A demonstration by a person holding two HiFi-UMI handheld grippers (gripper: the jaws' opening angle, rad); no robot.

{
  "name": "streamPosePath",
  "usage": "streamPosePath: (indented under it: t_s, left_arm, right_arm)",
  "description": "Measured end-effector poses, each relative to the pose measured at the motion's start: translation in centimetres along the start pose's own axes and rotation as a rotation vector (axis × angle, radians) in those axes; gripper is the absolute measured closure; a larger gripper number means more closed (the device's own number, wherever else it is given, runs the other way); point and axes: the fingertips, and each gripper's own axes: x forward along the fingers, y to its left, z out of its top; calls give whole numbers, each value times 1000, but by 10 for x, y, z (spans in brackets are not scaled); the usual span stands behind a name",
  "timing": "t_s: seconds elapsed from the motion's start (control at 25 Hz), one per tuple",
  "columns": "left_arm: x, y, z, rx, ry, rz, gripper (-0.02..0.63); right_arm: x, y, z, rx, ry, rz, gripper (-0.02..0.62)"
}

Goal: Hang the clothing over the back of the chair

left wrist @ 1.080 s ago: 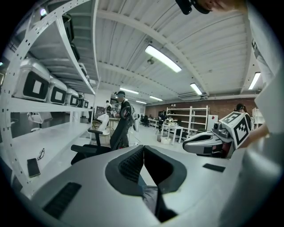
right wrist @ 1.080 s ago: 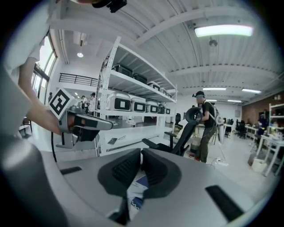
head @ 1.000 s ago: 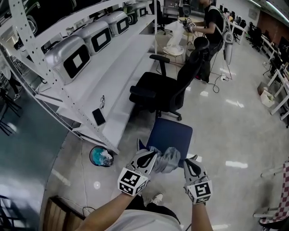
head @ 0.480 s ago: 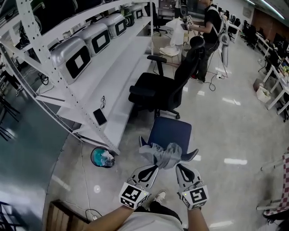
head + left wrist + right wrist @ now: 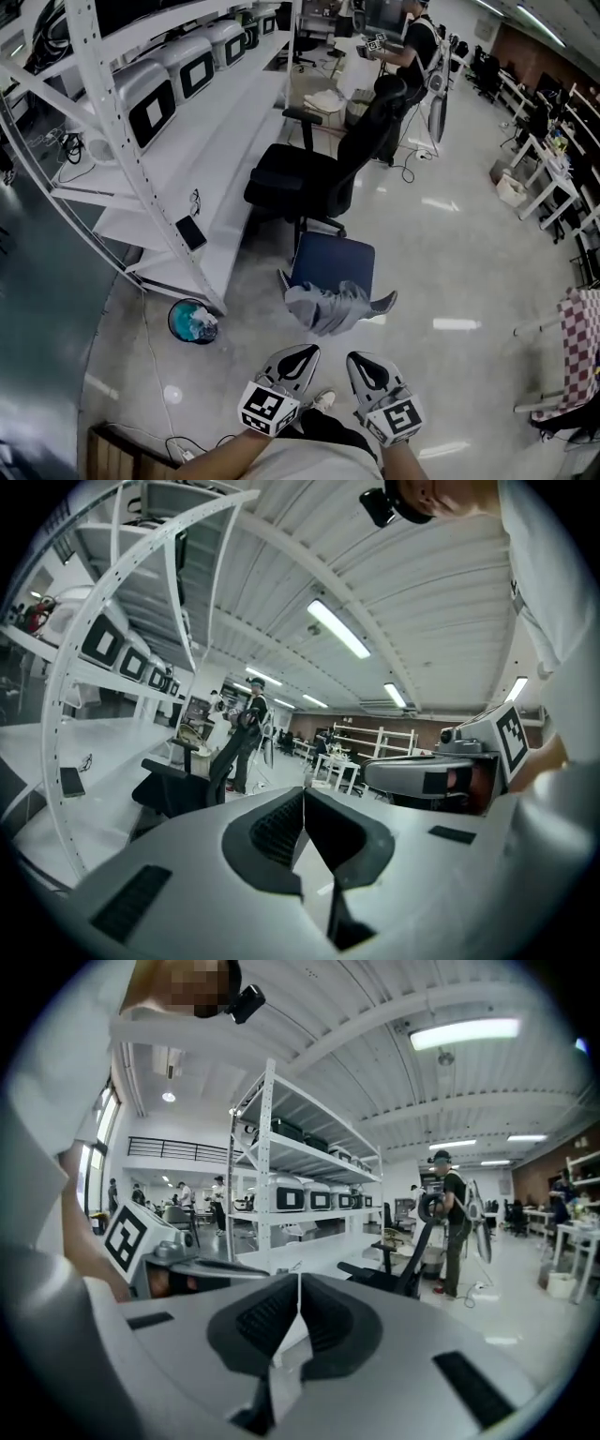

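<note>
The grey clothing (image 5: 327,307) hangs draped over the back of a small chair with a blue seat (image 5: 333,262), seen in the head view just ahead of me. Both grippers are held low and close to my body, apart from the clothing. My left gripper (image 5: 302,352) (image 5: 305,803) is shut with nothing between its pads. My right gripper (image 5: 359,361) (image 5: 298,1297) is shut and empty too. Each gripper view looks out level over the room and shows neither the clothing nor the blue-seated chair; the other gripper shows at the side.
A black office chair (image 5: 305,178) stands behind the blue one. A white shelf rack (image 5: 141,178) with grey boxes runs along the left; a teal bin (image 5: 190,322) sits at its foot. A person (image 5: 412,47) stands at the far end. A checkered cloth (image 5: 581,328) hangs at the right.
Both grippers have drawn back from the clothing toward my body. The clothing stays draped on the chair back, and the view has shifted backward.
</note>
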Motion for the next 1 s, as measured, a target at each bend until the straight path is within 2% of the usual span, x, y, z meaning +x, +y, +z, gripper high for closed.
streamPosePath:
  t_s: [0.16, 0.44, 0.76, 1.0]
  left_arm:
    - [-10, -6, -7, -18, 12, -20, 595]
    - [-2, -22, -3, 37, 23, -33, 595]
    - [-5, -23, -3, 60, 37, 15, 595]
    - [-9, -20, 0, 65, 25, 49, 595]
  right_arm:
    - [-6, 25, 4, -1, 7, 65, 575]
    - [-11, 24, 10, -67, -39, 15, 578]
    - [-18, 5, 6, -60, -43, 4, 578]
    - [-16, 7, 8, -93, -55, -9, 578]
